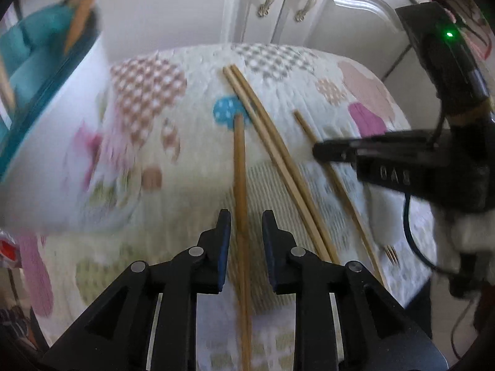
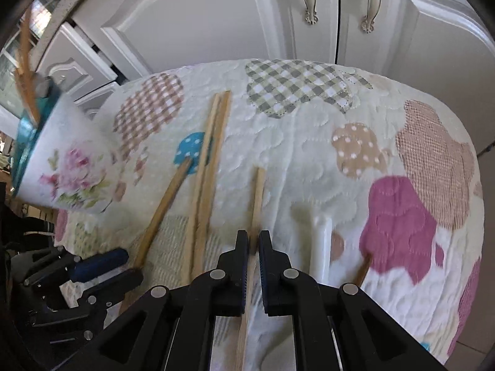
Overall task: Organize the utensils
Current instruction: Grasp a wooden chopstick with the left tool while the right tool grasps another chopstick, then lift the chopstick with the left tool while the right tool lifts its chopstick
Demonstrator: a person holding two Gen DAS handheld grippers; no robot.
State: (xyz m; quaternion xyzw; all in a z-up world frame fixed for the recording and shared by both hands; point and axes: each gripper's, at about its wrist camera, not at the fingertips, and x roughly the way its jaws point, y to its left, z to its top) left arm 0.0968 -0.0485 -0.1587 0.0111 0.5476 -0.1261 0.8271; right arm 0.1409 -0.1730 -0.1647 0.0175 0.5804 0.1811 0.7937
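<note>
Several wooden chopsticks lie on a quilted patchwork cloth (image 2: 309, 154). My left gripper (image 1: 246, 219) is open, its fingers either side of one chopstick (image 1: 239, 167) without gripping it. A pair of chopsticks (image 1: 266, 142) lies just to its right. My right gripper (image 2: 253, 241) is shut on a single chopstick (image 2: 258, 191); it also shows in the left wrist view (image 1: 321, 151) over that chopstick (image 1: 309, 133). A white floral cup with a teal rim (image 2: 68, 167) stands at the left with chopsticks in it (image 2: 27, 86).
A white spoon (image 2: 318, 235) lies on the cloth right of my right gripper. White cabinet doors with metal handles (image 2: 311, 0) stand behind the table. The left gripper shows at the lower left of the right wrist view (image 2: 102, 269).
</note>
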